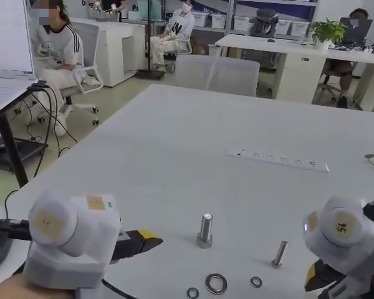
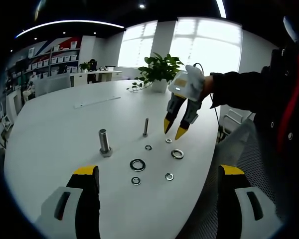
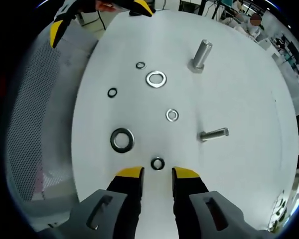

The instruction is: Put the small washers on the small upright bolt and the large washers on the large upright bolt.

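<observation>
Six washers (image 3: 156, 78) loose on the table (image 1: 174, 143), both bolts bare.
left gripper (image 2: 158, 172) fingers wide open, empty; right gripper (image 3: 157, 173) fingers slightly apart, empty, small washer (image 3: 157, 163) just ahead of the tips. large bolt (image 1: 204, 230) and small bolt (image 1: 279, 254) upright, apart. Right gripper's sticker (image 1: 341, 228) reads roughly "56".

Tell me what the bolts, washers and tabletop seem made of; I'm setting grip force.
Large bolt and small bolt: likely steel, bright silvery, with highlights along the shanks. Washers: also metal by their grey sheen, plating unclear. Table: smooth matte white, probably laminate, though the look leaves it open.
</observation>
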The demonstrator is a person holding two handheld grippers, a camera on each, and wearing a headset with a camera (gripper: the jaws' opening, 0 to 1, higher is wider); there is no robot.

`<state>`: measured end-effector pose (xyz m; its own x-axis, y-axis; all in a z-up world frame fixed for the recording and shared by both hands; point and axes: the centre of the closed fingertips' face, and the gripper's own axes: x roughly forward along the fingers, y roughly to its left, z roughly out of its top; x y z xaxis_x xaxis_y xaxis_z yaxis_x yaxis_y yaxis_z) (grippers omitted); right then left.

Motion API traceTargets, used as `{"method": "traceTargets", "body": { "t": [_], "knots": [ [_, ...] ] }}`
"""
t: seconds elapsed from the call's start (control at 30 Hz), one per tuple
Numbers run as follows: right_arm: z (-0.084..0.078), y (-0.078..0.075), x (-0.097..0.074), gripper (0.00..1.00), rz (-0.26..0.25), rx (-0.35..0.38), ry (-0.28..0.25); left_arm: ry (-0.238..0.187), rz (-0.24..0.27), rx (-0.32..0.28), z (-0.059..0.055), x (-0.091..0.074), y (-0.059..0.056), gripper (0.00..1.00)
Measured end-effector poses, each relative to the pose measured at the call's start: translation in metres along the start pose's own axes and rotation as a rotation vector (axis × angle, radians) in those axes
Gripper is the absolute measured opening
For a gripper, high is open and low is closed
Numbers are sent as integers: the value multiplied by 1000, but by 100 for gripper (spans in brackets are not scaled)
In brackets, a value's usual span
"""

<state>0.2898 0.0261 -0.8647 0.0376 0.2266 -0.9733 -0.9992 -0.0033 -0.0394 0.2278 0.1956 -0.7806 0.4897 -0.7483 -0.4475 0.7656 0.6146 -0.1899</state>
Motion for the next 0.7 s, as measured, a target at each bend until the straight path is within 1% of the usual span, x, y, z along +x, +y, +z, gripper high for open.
{"method": "traceTargets", "body": {
  "t": [0.13, 0.2, 0.7],
  "knots": [
    [1, -1, 2, 22, 1, -3, 2, 0, 1, -3, 0, 0, 1, 100],
    [2, -1, 4, 21, 5, -5, 4, 0, -2, -4, 0, 0, 1, 97],
    [-1, -2, 12, 18, 17, -3, 33, -7, -1, -7, 2, 1, 1, 97]
  ]
}}
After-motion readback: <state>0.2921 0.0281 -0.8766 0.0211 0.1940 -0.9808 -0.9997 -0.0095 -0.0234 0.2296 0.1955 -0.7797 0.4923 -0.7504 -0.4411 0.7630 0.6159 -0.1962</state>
